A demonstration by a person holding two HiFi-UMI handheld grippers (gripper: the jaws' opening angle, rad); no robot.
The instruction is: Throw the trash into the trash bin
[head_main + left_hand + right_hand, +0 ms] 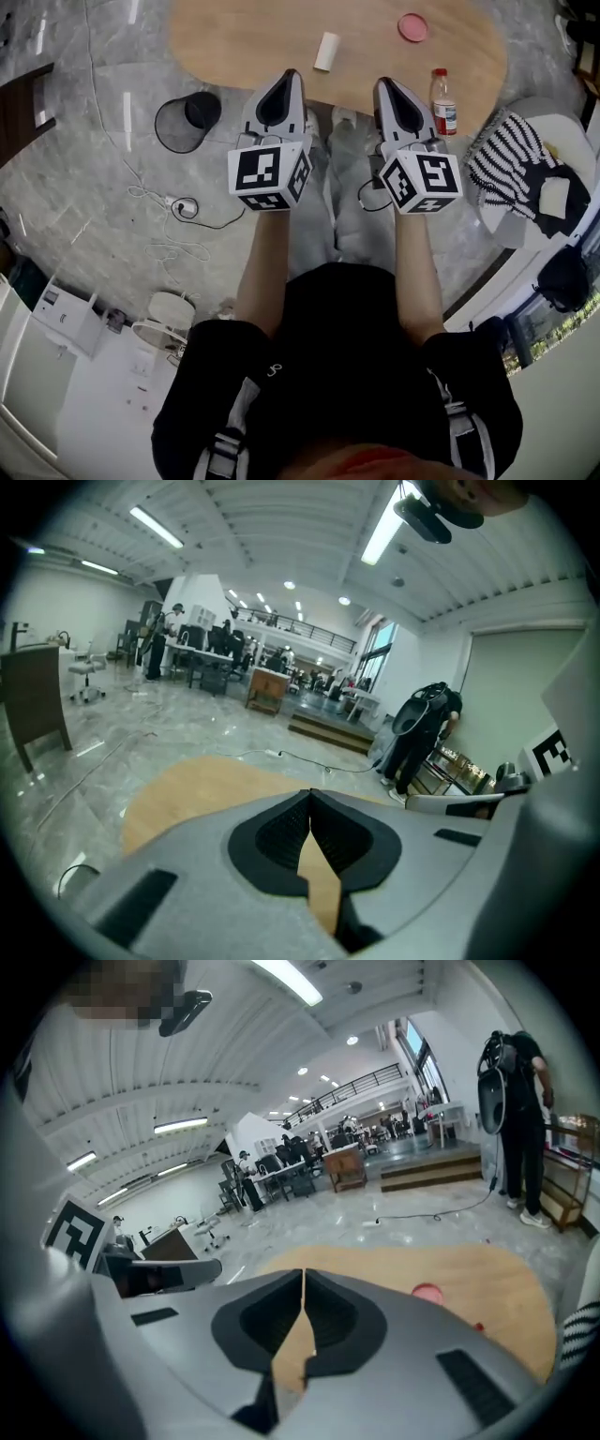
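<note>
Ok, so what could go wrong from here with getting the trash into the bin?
The clear plastic bottle with the red cap stands upright near the edge of the wooden table, beside the shut right tool; a nudge could tip it off. The black mesh trash bin sits on the floor beside loose cables; a trip hazard.

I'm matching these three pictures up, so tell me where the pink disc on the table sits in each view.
Head view: the pink disc lies near the top edge, right of centre, on the wooden table.
Left gripper view: not in it; only bare tabletop shows.
Right gripper view: the disc is right of centre, low in the picture, on the table.
Shared landmark: the wooden table, seen in all three.
</note>
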